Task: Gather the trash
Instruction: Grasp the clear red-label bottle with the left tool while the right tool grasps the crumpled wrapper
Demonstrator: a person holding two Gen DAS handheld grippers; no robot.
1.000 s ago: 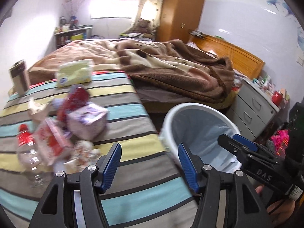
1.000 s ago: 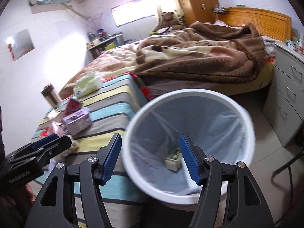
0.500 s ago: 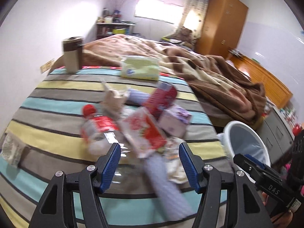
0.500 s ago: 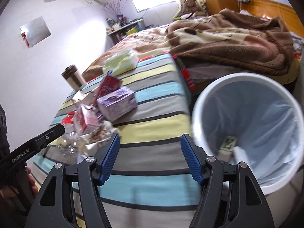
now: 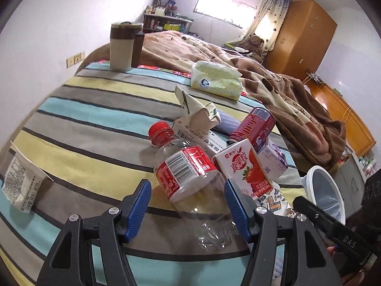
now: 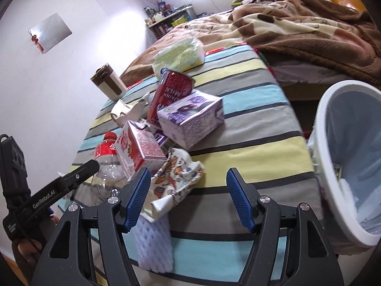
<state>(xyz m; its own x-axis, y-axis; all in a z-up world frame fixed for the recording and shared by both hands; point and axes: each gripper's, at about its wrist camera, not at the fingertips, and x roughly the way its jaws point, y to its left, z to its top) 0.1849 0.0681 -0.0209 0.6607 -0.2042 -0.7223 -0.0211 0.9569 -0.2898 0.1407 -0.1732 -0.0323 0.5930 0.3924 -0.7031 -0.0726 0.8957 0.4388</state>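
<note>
Both grippers hang over a striped bed point(image 5: 78, 119) strewn with trash. The left gripper point(image 5: 187, 201), fingers apart, straddles an empty clear bottle point(image 5: 190, 178) without pressing it. The right gripper point(image 6: 188, 197) is wide and empty above a crumpled wrapper point(image 6: 177, 176). A white bin point(image 6: 343, 166) stands at right.

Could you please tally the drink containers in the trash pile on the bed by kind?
Clear plastic bottle: 1
Red can: 1
Drink cartons: 2, strawberry carton and purple carton
Total: 4
</note>
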